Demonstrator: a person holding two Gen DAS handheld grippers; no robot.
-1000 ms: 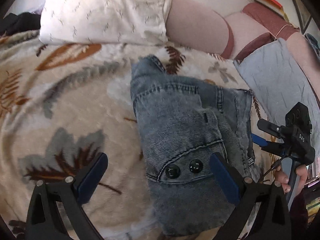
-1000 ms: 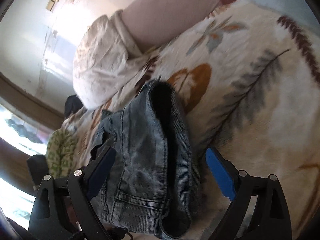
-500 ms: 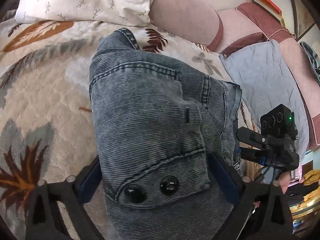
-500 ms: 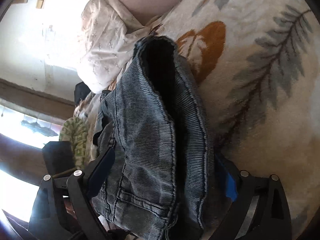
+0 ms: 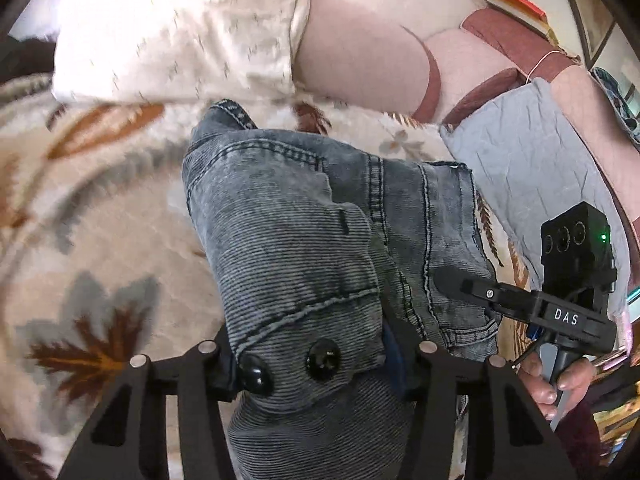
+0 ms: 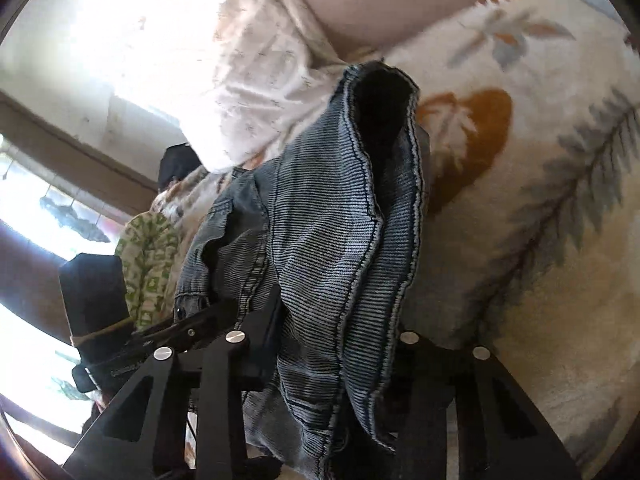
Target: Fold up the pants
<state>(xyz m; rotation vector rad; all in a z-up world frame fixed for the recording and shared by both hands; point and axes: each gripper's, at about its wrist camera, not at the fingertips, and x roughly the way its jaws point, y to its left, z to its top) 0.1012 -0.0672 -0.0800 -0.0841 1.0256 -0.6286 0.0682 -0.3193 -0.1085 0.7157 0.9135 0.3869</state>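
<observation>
The grey-blue denim pants lie folded into a thick bundle on the leaf-patterned blanket. My left gripper is shut on the near end of the pants, by a flap with two black buttons. My right gripper is shut on the other side of the pants, whose open leg hem points away. The right gripper also shows in the left wrist view, pressed against the bundle's right edge. Fabric hides the pads of both grippers.
A white patterned pillow and a pink bolster lie at the head of the bed. A grey quilted cushion lies to the right. A green patterned cloth and dark items sit beyond the pants near a window.
Both grippers have closed from open onto the pants. The bundle has been gathered and lifted a little between them.
</observation>
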